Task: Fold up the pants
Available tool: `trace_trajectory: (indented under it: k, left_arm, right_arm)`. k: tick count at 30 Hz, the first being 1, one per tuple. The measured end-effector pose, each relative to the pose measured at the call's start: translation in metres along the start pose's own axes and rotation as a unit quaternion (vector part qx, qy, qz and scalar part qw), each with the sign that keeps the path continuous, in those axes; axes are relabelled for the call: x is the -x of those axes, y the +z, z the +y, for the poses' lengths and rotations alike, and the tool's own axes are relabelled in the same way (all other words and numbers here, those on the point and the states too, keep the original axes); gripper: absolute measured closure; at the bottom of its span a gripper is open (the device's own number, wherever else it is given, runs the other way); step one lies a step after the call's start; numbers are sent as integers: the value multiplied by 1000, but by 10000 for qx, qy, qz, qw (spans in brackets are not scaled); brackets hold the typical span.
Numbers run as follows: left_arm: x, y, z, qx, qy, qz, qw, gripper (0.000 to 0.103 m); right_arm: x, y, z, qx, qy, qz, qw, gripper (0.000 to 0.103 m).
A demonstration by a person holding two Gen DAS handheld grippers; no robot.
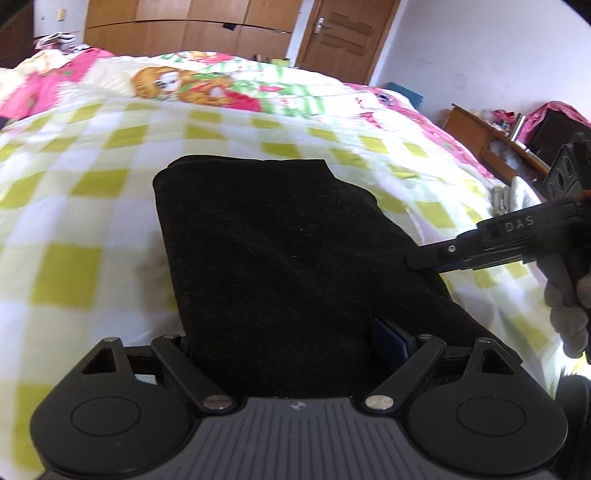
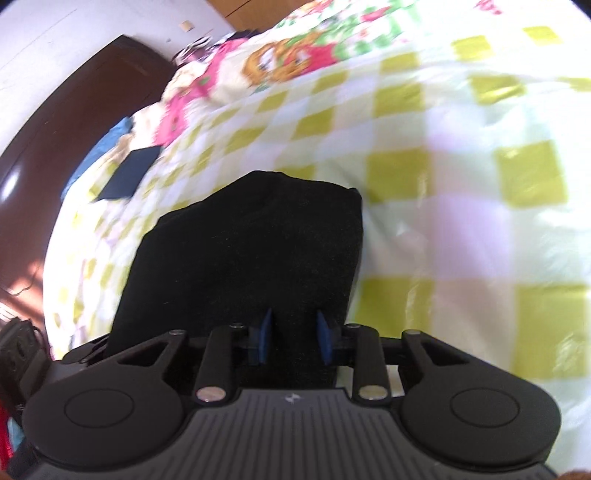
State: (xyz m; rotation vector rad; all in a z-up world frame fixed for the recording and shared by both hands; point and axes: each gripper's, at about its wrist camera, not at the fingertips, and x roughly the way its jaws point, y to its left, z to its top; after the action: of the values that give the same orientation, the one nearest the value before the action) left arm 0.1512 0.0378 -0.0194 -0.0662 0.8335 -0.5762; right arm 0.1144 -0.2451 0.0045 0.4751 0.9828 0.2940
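The black pants lie folded into a thick bundle on the checked blanket. My left gripper is open wide, and the near edge of the pants lies between its fingers; one blue pad shows at the right, the left one is hidden by cloth. My right gripper reaches in from the right, its fingertips at the pants' right edge. In the right wrist view the pants fill the centre and my right gripper has its blue pads partly open with a fold of cloth between them.
The bed fills both views, with a cartoon print further up. A dark flat thing lies on the bed near the brown headboard. A wooden side table with clutter stands right of the bed. Wardrobe and door stand behind.
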Motion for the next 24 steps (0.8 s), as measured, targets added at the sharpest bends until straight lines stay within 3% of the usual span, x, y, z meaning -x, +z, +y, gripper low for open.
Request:
trace_trajectory:
  k: [5,8,12,14,18,20,24]
  left_arm:
    - [-21,11,-20,-186,139,19,9997,4]
    - [1,8,-14,-269,278,14,9993,4]
    - [38,14,-15,-620,878,-276,9938,5]
    - [45,24,-22,-831,1083,-522,9893,5]
    - [23,46,-37,-983,1072,-737,9866,5]
    - [-1,52,-38,-975,1008,-647,9880,5]
    - [-31,39,-32,-1174,1264,-252,9847,4]
  right_arm:
    - [7,5,-16,-88,-381,-194,9990,69]
    - [31,0,-12,140,-504,-567,9970,69]
    - [46,-6,3,501,-422,-1009,9927,69]
    - [39,-3,11,607,-284,-1041,9923,69]
    - [15,7,19,536,-173,-988,9935,69]
    - [10,3,21,472,-182,-873,9949,69]
    - [9,-25,17,515,-43,-595,9969,69]
